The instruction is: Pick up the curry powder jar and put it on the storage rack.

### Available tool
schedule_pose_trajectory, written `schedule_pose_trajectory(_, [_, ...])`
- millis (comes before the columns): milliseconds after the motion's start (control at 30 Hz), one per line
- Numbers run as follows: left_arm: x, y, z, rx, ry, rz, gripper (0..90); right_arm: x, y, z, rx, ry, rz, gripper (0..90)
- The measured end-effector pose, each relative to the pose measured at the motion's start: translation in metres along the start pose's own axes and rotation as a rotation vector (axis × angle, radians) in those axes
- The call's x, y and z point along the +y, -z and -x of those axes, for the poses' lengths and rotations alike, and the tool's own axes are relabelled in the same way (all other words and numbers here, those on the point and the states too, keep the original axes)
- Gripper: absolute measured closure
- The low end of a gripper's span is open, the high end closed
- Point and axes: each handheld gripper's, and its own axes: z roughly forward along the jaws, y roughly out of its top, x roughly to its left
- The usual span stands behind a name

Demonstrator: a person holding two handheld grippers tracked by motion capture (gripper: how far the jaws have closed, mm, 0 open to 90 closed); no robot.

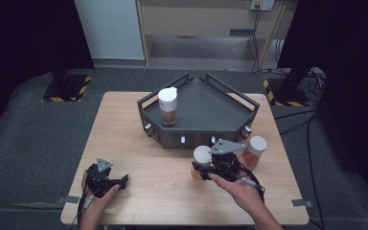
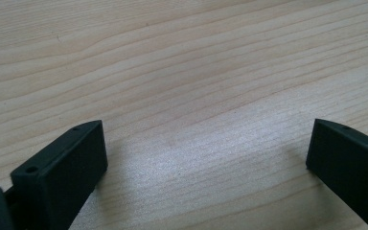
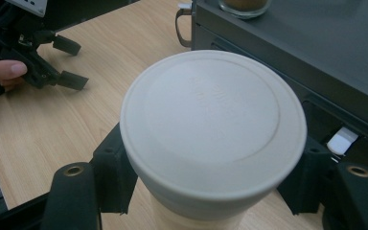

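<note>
My right gripper is shut on a jar with a white lid and brown contents, just in front of the dark tray. In the right gripper view the lid sits between the two black jaws, which press on the jar's sides below it. Whether the jar's base touches the table is hidden. A second, similar jar stands upright on the tray's left part. A third one stands on the table right of my right hand. My left gripper rests open near the front left, with bare wood between its jaws.
The tray has raised rails and small handles along its front wall, close behind the held jar. The left gripper and a fingertip lie far left across the table. Dark floor surrounds the wooden table.
</note>
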Motion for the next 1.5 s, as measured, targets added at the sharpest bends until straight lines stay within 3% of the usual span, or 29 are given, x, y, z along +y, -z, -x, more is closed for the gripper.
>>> schedule_pose_trajectory(1500, [0.001, -0.001, 0.001, 0.005, 0.005, 0.001, 0.0, 0.051, 0.032, 0.015, -0.025, 0.009, 0.021, 33.7])
